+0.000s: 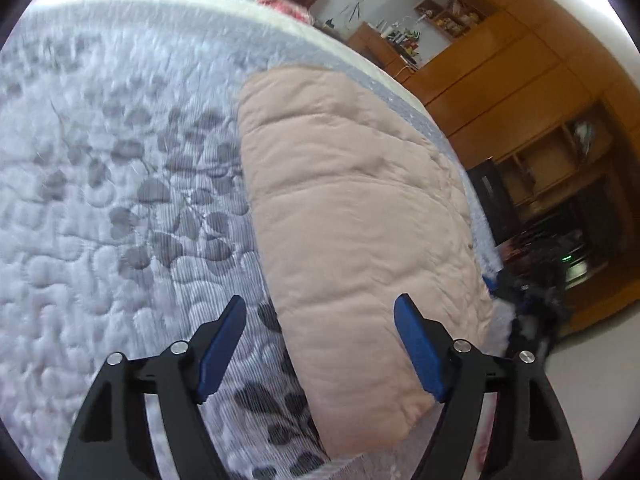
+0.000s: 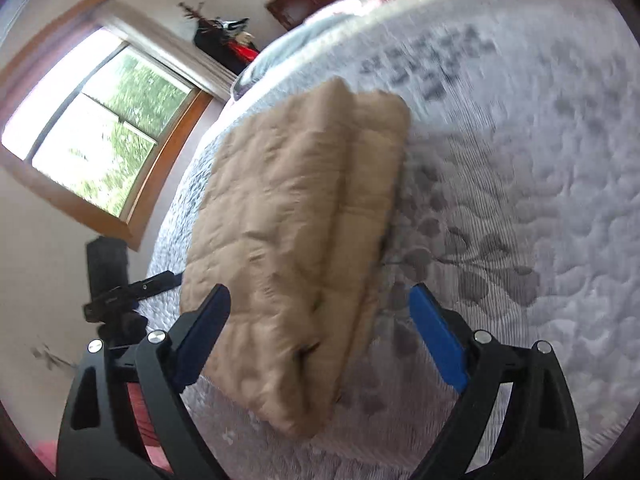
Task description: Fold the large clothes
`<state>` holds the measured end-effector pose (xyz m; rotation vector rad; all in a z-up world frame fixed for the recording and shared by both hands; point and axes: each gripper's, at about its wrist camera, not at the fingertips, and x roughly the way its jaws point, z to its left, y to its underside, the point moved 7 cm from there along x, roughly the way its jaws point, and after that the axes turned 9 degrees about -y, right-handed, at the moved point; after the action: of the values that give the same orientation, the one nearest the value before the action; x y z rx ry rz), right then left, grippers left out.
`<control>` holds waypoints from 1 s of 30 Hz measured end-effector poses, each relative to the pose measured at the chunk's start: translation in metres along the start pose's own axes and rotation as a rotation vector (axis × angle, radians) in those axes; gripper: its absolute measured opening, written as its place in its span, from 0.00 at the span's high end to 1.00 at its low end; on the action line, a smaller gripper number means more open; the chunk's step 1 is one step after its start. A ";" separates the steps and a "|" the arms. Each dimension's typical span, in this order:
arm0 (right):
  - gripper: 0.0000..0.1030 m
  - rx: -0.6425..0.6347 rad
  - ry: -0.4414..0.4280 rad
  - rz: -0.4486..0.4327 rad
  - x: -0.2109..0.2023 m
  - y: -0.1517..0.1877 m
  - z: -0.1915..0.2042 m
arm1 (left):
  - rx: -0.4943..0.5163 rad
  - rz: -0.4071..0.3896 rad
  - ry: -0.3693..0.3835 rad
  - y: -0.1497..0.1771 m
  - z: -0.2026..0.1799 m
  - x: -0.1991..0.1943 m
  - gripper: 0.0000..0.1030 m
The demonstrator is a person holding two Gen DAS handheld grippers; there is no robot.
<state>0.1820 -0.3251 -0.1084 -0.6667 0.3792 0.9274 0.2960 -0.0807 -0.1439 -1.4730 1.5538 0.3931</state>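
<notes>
Between the blue pads of the left gripper there is only air, its jaws spread wide and released above the near end of the folded padded garment. The right gripper likewise gapes, holding nothing. The garment lies folded on the bed's grey quilted mattress, near its edge, a window beyond

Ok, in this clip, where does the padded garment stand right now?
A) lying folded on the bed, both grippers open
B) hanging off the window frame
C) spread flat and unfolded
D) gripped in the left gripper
A: the padded garment lies folded in layers on the bed, with the left gripper and right gripper both open and pressing on nothing.
</notes>
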 end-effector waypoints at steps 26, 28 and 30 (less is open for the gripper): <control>0.35 0.010 -0.194 0.083 0.074 -0.001 -0.002 | 0.129 -0.066 -0.005 -0.006 -0.036 0.040 0.19; 0.43 0.008 -0.211 0.078 0.076 -0.001 0.002 | 0.126 -0.083 -0.015 -0.002 -0.032 0.035 0.24; 0.49 0.009 -0.226 0.070 0.074 0.000 0.006 | 0.121 -0.102 -0.009 0.000 -0.033 0.030 0.30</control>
<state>0.2235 -0.2762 -0.1460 -0.5359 0.2063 1.0555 0.2875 -0.1243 -0.1501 -1.4472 1.4629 0.2411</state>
